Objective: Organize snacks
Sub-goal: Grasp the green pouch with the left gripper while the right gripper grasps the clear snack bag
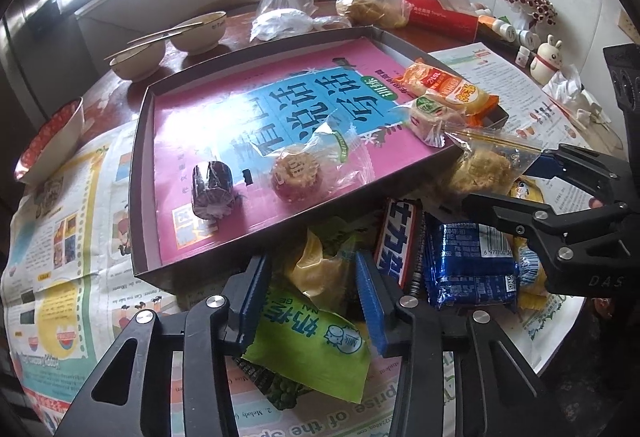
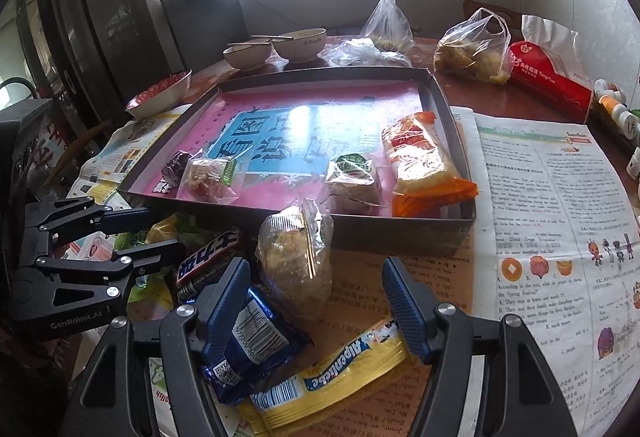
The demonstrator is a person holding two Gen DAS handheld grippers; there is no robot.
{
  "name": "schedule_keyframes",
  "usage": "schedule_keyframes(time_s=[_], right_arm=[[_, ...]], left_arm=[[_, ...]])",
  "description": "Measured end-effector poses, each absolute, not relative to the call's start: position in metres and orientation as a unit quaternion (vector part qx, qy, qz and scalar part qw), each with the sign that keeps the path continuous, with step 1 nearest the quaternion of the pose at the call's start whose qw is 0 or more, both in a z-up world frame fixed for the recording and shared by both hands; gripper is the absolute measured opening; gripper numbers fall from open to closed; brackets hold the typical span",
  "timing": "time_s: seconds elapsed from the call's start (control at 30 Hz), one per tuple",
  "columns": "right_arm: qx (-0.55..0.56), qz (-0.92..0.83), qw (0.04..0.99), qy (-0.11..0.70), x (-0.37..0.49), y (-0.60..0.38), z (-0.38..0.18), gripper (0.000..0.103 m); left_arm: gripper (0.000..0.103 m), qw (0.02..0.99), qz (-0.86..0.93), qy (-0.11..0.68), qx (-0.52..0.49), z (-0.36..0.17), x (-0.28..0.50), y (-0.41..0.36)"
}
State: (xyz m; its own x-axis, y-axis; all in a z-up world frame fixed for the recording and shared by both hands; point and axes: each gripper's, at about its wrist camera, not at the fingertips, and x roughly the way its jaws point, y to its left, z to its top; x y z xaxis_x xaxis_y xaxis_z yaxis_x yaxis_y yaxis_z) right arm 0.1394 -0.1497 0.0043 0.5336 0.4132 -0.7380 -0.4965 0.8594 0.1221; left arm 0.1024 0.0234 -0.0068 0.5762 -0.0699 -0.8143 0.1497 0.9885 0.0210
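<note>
The bench (image 2: 532, 105) is round and dark wood, and newspaper sheets (image 2: 552, 197) cover most of its near part. On the papers stands a wide flat tray (image 2: 440, 233) with low dark walls and a pink and blue printed sheet on its floor. Four snacks lie inside the tray: an orange packet (image 2: 424, 165) along its right wall, a small wrapped square cake (image 2: 354, 179) just beside that packet, a round pastry in clear wrap (image 1: 296, 173) near the front wall, and a dark wrapped roll (image 1: 213, 189) to the left of it.

In front of the tray is a loose heap of snacks on the paper. A clear bag with a crumbly cake (image 2: 296, 257) leans against the front wall of the tray. Near it lie a blue packet (image 2: 252, 337), a long yellow packet (image 2: 336, 373) and a dark chocolate bar (image 2: 208, 261).

The left claw (image 1: 316, 293) is low over the heap, and a green and yellow packet (image 1: 312, 345) sits between its blue pads (image 1: 370, 305); I cannot tell if the pads press on it. The right claw (image 2: 316, 301) has its fingers apart, over the blue and the yellow packets, and it grips nothing.

At the back of the bench stand two bowls (image 2: 300, 43) with chopsticks, plastic bags (image 2: 472, 49) and a red tissue pack (image 2: 548, 77).
</note>
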Motion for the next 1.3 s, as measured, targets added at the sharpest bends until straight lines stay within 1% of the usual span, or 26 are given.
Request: schedule_keyframes(time_s=[0.17, 0.47, 0.57, 0.6, 0.63, 0.8, 0.93, 1.3], right_arm=[[-0.053, 0.261, 0.871, 0.412, 0.144, -0.145, 0.0, 0.067], [-0.049, 0.267, 0.866, 0.42, 0.151, -0.141, -0.007, 0.048], [-0.052, 0.27, 0.865, 0.421, 0.151, -0.139, -0.009, 0.04], [-0.051, 0.271, 0.864, 0.421, 0.151, -0.139, -0.009, 0.036], [-0.05, 0.272, 0.863, 0.422, 0.152, -0.139, -0.01, 0.034], [-0.049, 0.273, 0.866, 0.415, 0.149, -0.141, -0.008, 0.033], [-0.048, 0.273, 0.87, 0.407, 0.147, -0.144, -0.003, 0.033], [-0.046, 0.274, 0.88, 0.385, 0.14, -0.148, 0.016, 0.033]], left_arm=[[0.044, 0.886, -0.061, 0.456, 0.055, -0.009, 0.103, 0.022], [0.045, 0.885, -0.051, 0.456, 0.075, -0.015, 0.104, 0.014], [0.043, 0.885, -0.051, 0.457, 0.077, -0.02, 0.105, 0.011], [0.043, 0.885, -0.052, 0.456, 0.077, -0.02, 0.105, 0.011], [0.042, 0.886, -0.052, 0.455, 0.076, -0.02, 0.105, 0.011], [0.037, 0.888, -0.051, 0.45, 0.072, -0.019, 0.104, 0.011], [0.036, 0.89, -0.048, 0.45, 0.064, -0.018, 0.102, 0.013], [0.036, 0.906, -0.041, 0.421, 0.026, 0.007, 0.089, 0.029]])
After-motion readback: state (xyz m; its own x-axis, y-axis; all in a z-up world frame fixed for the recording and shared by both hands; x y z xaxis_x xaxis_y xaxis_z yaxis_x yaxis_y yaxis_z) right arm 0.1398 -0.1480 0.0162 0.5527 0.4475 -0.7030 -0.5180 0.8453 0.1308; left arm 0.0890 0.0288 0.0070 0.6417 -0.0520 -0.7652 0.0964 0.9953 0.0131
